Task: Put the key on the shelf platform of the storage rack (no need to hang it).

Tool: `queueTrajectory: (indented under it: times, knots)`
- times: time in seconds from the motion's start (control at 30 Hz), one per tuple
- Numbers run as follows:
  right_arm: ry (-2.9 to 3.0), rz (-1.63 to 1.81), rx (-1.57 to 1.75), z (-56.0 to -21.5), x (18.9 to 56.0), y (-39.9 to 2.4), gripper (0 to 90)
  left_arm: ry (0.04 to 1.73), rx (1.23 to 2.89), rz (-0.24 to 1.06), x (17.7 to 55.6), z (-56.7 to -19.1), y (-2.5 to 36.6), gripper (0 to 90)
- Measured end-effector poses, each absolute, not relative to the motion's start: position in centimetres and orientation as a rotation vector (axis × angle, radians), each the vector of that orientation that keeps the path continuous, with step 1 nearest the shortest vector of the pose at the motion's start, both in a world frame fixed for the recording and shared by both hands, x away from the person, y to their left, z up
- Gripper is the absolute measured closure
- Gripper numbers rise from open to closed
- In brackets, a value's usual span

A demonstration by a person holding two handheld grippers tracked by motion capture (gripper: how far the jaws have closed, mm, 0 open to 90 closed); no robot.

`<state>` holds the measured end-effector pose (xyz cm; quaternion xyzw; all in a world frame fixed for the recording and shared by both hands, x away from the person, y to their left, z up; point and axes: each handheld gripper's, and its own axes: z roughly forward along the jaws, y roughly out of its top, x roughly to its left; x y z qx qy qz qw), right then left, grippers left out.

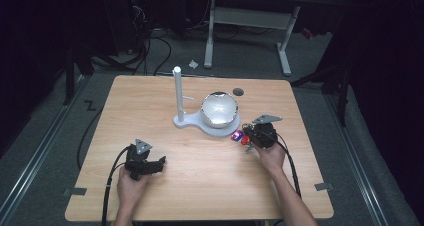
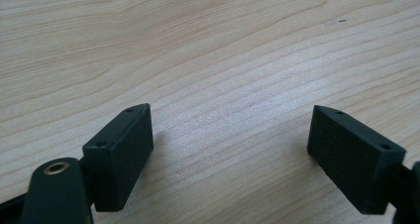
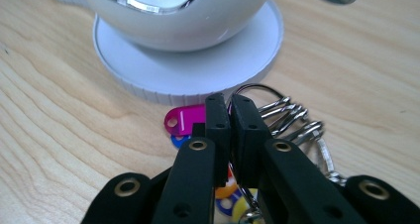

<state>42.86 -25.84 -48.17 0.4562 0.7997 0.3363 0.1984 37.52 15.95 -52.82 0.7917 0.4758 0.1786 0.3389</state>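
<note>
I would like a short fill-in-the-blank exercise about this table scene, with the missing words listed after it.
1. The right gripper is shut on a bunch of ____.
2. The left gripper has its jaws ____, with nothing between them.
3. The white bowl sits on a stand that has an upright ____.
4. The tag beside the right gripper's jaws is ____ in colour.

Missing words: keys; open; post; pink

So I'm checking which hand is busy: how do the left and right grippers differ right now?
The left gripper has its jaws spread wide over bare table, holding nothing; the right gripper is shut on a bunch of keys with coloured tags. The left sits near the person's edge, while the right is beside the white stand with its bowl-shaped top. Both have black jaws and a grey three-cornered plate.
</note>
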Motion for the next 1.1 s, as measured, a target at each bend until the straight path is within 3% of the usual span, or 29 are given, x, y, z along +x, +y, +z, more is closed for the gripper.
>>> queueTrajectory:
  times: [1.1]
  knots:
    - [2.135,1.096,1.168,-40.7,40.7,-28.2,87.7,1.239,2.062,0.465,37.5,-52.8,16.0,18.4]
